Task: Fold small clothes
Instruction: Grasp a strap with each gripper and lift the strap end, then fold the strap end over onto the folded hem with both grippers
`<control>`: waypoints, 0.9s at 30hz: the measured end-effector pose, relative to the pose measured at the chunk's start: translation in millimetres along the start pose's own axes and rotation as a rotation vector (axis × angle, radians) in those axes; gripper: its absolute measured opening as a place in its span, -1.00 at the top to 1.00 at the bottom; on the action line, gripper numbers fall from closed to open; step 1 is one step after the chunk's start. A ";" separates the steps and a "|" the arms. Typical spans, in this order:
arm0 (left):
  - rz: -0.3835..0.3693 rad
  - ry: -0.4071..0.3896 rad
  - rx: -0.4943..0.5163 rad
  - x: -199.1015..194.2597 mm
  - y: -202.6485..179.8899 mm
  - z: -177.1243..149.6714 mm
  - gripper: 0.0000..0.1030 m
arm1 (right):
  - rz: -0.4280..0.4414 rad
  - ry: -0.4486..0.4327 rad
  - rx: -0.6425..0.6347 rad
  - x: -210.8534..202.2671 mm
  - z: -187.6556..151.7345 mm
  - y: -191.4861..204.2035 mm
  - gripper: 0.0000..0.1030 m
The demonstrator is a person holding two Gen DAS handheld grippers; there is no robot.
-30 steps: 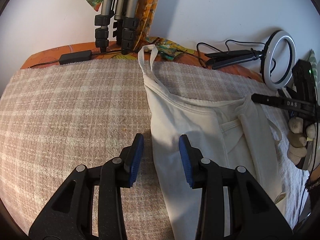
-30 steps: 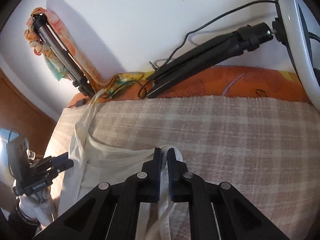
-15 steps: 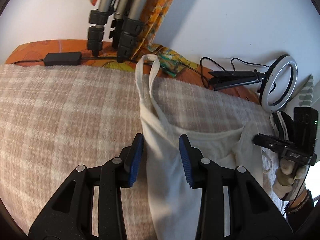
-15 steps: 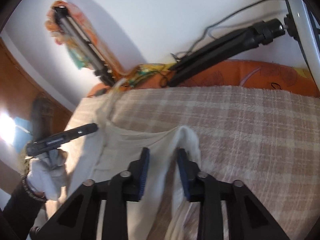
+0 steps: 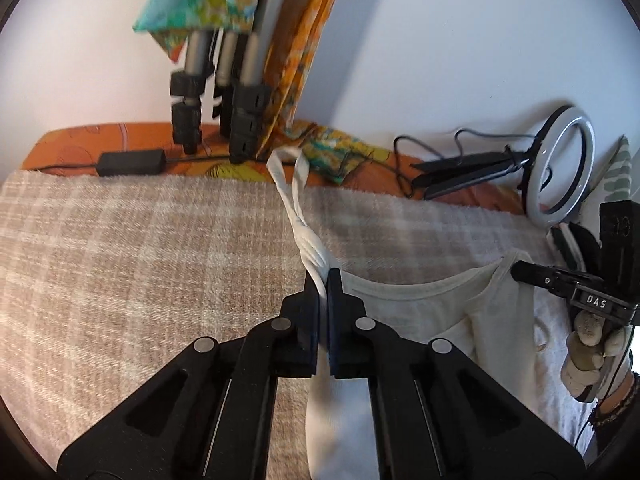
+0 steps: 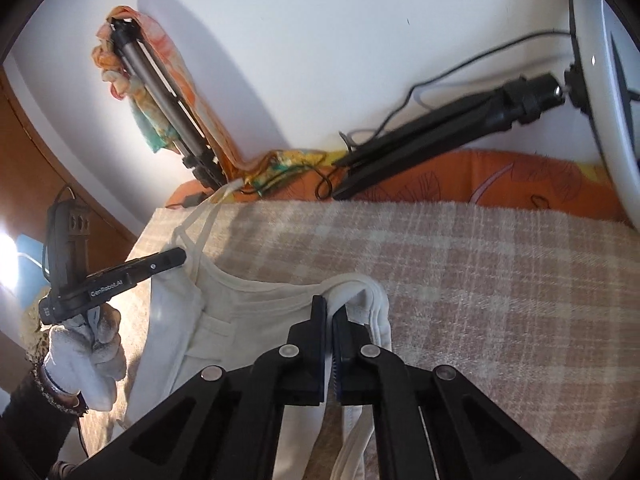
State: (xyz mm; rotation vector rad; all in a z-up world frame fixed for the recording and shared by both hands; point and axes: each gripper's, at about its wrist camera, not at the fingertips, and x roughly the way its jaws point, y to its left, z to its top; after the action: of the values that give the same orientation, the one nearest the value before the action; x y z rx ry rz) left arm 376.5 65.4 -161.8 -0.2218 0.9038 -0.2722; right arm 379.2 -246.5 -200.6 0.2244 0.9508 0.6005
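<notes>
Cream cotton tank top (image 5: 460, 320) lies flat on a plaid blanket (image 5: 140, 260), soft ribbed-looking knit w/ thin shoulder straps and a curved, banded neckline. Blanket is fuzzy, woven in beige and off-white checks, spread over an orange leaf-print sheet (image 5: 72, 144) that shows along the far edge.

Left gripper (image 5: 323, 280): black plastic arms w/ blue pads, jaws pinched together on the top's left strap (image 5: 308, 240). Strap is twisted into a narrow rope above the tips and runs up to a flat open loop lying at the blanket's far edge. Right gripper (image 6: 330, 307): same build, jaws clamped on the other strap (image 6: 360, 286), which arcs in a bunched hump just beyond the tips; more strap hangs under the jaws. Both grips sit at the shoulder end of the garment, body of the top trailing back toward the cameras.

Each wrist view also catches the opposite gripper at the frame's edge, held by a hand in a white knit glove (image 6: 86, 344) w/ a dark sleeve.

Behind, against a plain white wall: a folded tripod (image 5: 224, 80) w/ grey metal legs and black clamps, draped in a colourful floral cloth (image 5: 192, 0); a round white ring light (image 5: 560, 172) on a black folded stand, thin black cable curling beside it; a small black oblong adapter (image 5: 130, 162) on the sheet.
</notes>
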 end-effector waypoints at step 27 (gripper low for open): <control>0.034 -0.145 0.068 -155.1 -53.7 -110.0 0.99 | -0.070 -0.093 -0.114 -143.4 -95.0 106.7 1.00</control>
State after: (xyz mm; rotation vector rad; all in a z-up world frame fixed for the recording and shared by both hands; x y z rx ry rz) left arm 190.2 56.8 -96.7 -0.1606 0.7530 -0.2517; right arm 198.8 -249.0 -109.0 0.1161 0.8291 0.5729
